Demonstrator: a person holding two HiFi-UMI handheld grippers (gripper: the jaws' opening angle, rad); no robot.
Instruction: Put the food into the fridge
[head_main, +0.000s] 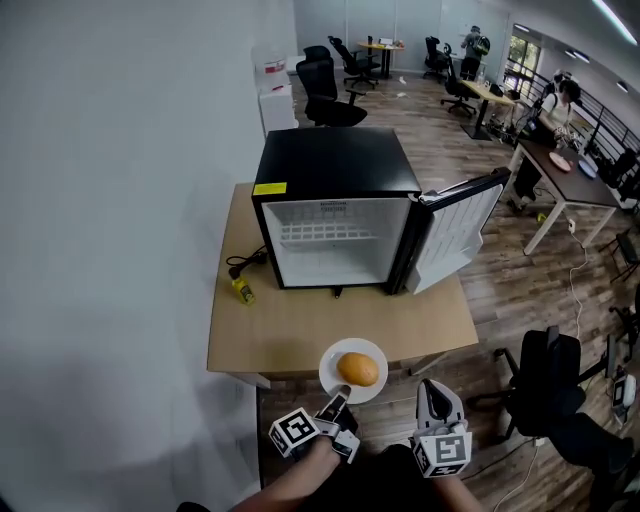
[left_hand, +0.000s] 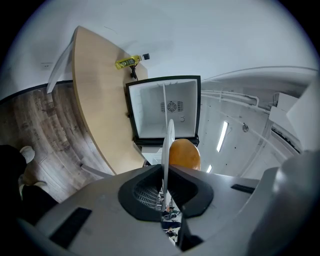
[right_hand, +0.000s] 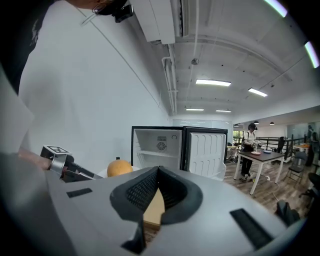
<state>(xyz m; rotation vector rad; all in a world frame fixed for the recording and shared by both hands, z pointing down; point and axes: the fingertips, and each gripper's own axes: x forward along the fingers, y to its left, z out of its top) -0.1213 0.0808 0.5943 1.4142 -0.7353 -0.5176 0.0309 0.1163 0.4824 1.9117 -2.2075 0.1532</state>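
Observation:
An orange round food item (head_main: 358, 369) lies on a small white plate (head_main: 330, 362), held in the air just before the near edge of the wooden table (head_main: 300, 330). My left gripper (head_main: 337, 402) is shut on the plate's near rim. In the left gripper view the plate (left_hand: 168, 145) shows edge-on between the jaws, with the food (left_hand: 184, 155) beside it. The black mini fridge (head_main: 335, 165) stands on the table with its door (head_main: 455, 235) swung open to the right, showing a white interior. My right gripper (head_main: 430, 388) hangs to the right of the plate, shut and holding nothing.
A yellow object with a black cable (head_main: 243, 290) lies on the table left of the fridge. A white wall runs along the left. A black office chair (head_main: 545, 375) stands at the right. A person (head_main: 555, 105) stands by a far white table.

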